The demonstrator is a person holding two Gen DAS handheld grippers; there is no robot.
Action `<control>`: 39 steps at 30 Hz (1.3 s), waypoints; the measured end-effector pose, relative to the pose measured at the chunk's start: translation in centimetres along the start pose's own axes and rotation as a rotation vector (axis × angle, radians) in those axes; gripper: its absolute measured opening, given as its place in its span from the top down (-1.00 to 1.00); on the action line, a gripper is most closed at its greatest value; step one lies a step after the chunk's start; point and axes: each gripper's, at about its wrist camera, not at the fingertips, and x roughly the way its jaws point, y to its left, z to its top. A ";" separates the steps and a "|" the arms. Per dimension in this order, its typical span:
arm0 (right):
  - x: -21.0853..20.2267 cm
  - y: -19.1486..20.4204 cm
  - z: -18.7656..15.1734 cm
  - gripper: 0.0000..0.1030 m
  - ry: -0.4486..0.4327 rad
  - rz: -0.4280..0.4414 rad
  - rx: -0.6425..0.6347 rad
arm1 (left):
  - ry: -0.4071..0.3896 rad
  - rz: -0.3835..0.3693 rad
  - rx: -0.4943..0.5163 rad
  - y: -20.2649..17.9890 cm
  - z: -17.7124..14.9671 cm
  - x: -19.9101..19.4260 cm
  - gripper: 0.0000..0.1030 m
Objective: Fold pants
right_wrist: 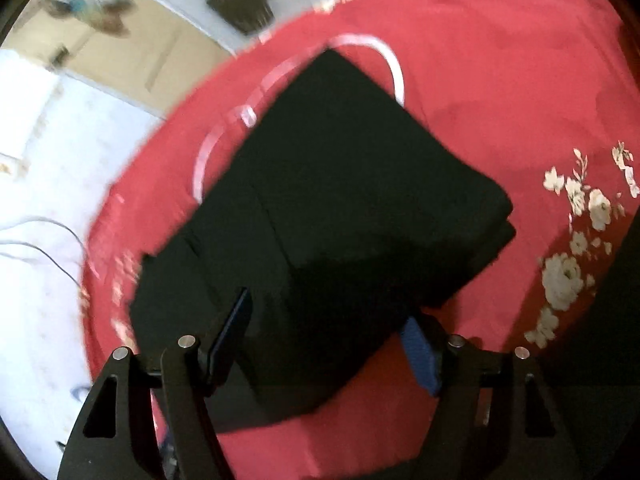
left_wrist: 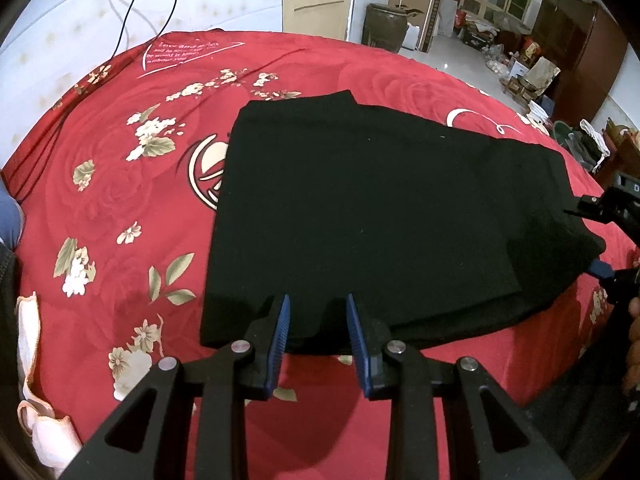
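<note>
Black pants (left_wrist: pixel 368 216) lie folded in layers on a red flowered bedsheet (left_wrist: pixel 120 184). My left gripper (left_wrist: pixel 318 308) is open at the near edge of the pants, its blue pads on either side of the hem and holding nothing. My right gripper (left_wrist: pixel 588 240) shows at the right edge of the left wrist view, open around the right end of the pants. In the blurred right wrist view the right gripper (right_wrist: pixel 328 312) is open wide, with a corner of the folded pants (right_wrist: pixel 340 200) between its fingers.
A black cable (left_wrist: pixel 132 8) runs over the white wall and onto the bed's far left. A beige cloth (left_wrist: pixel 32 360) lies at the bed's left edge. Boxes, a dark jar (left_wrist: pixel 386 28) and wooden cabinets (left_wrist: pixel 576 52) stand on the floor beyond the bed.
</note>
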 end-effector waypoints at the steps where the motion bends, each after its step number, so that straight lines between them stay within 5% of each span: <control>1: -0.2 0.0 -0.2 -0.40 -0.024 0.000 -0.001 | 0.001 0.000 0.000 0.0 0.0 0.0 0.38; 8: 1.3 0.4 -0.8 -0.31 -0.017 -0.116 -0.025 | 0.005 -0.002 0.000 0.0 0.0 0.1 0.38; 10: 1.1 0.5 -1.1 0.10 -0.034 -0.138 -0.011 | 0.006 -0.002 -0.001 0.0 0.0 0.1 0.38; 11: 0.8 0.3 -1.0 0.15 -0.044 -0.144 -0.013 | 0.007 -0.001 0.001 0.0 0.0 0.1 0.38; 17: 1.4 0.4 -1.0 0.14 -0.060 -0.207 -0.017 | 0.007 -0.003 -0.001 -0.1 0.0 0.1 0.38; 18: 1.4 0.6 -0.9 0.19 -0.056 -0.208 -0.030 | 0.005 -0.002 -0.004 0.0 0.0 0.1 0.38; 20: 0.9 0.4 -0.6 0.84 -0.064 -0.194 -0.056 | -0.005 0.002 -0.011 0.0 0.1 -0.1 0.38; 23: -0.3 1.0 -0.5 0.85 -0.077 -0.166 -0.104 | -0.029 0.013 -0.032 0.5 0.5 -0.7 0.38; 27: -2.2 4.4 -1.2 0.87 -0.154 -0.164 -0.277 | -0.066 0.026 -0.107 2.4 1.2 -1.9 0.38; 32: -4.0 12.3 -3.9 0.88 -0.256 -0.122 -0.639 | -0.110 0.055 -0.255 6.5 1.9 -3.7 0.38; 39: -0.6 19.3 -14.1 0.89 -0.173 -0.048 -1.150 | -0.150 0.093 -0.416 11.6 1.8 -5.7 0.38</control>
